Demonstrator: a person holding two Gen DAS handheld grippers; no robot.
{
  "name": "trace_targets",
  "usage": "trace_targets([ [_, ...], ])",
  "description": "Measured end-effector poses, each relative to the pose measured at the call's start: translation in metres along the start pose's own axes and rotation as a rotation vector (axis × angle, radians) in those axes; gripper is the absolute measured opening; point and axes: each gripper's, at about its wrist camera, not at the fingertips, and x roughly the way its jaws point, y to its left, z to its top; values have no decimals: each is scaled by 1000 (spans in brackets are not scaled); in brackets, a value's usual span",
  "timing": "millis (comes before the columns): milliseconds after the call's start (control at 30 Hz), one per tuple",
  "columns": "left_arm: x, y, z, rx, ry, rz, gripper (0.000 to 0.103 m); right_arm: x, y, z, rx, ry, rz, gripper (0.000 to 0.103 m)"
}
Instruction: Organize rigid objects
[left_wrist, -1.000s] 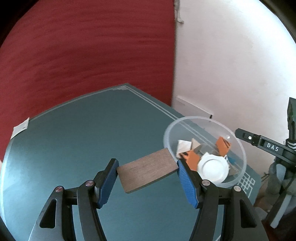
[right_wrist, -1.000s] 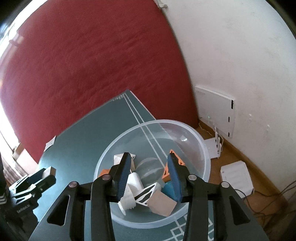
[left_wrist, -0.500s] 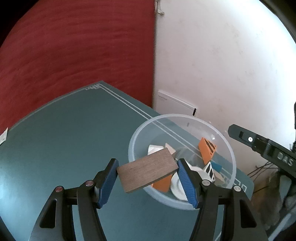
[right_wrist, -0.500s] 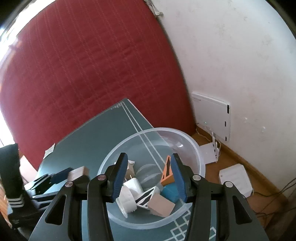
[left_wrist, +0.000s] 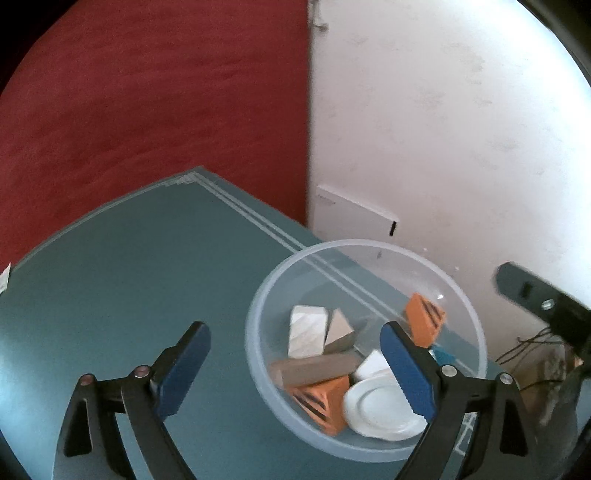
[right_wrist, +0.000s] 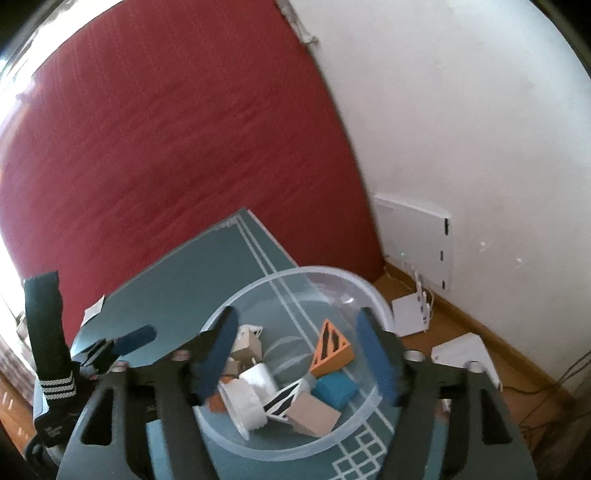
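We are hovering both grippers over the clear bowl (left_wrist: 458, 295), both pitched downward and forward. The left gripper (left_wrist: 295, 369) is opening, jaws standing wide, nothing between the pads. The brown wooden slab (left_wrist: 314, 367) is lying inside the bowl, just ahead of and below the gap, nearer our right finger (left_wrist: 406, 373) than our left finger (left_wrist: 181, 369). Its long axis is running roughly across the gap, finger to finger, and it is resting on an orange striped block (left_wrist: 325, 402), beside a white saucer (left_wrist: 376, 410).

The right gripper (right_wrist: 299, 358) is opening too, about half spread, empty. Between and below its fingers we are seeing the bowl's contents: an orange wedge (right_wrist: 330, 352) near the right finger, a blue block (right_wrist: 334, 393) and a tan block (right_wrist: 314, 415) lower down, a white cup (right_wrist: 247, 398) toward the left finger.

We are judging the slab as dropped in, nothing loose showing on the green table (left_wrist: 110, 277). Whichever hand goes next, the relation that counts is that everything is lying down and ahead, inside the rim; the left hand is sitting nearer the slab, the right nearer the wedge. The left rig (right_wrist: 110, 347) is showing off to the left of the right gripper's left finger.
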Motion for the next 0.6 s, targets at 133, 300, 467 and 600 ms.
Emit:
trace_targets([
  [133,-9,11,-4,-17,-3,61,96,-3,-2,-2,9,-1,-16,78],
  [300,-28,12,-10,9,-43,170,102,-4,-1,-6,19,36,-23,82],
  [467,-52,7,-18,70,-100,250,102,-9,2,-12,-6,73,-28,95],
  [600,-68,-1,-24,112,-133,269,102,-14,5,-22,-46,105,-84,102],
])
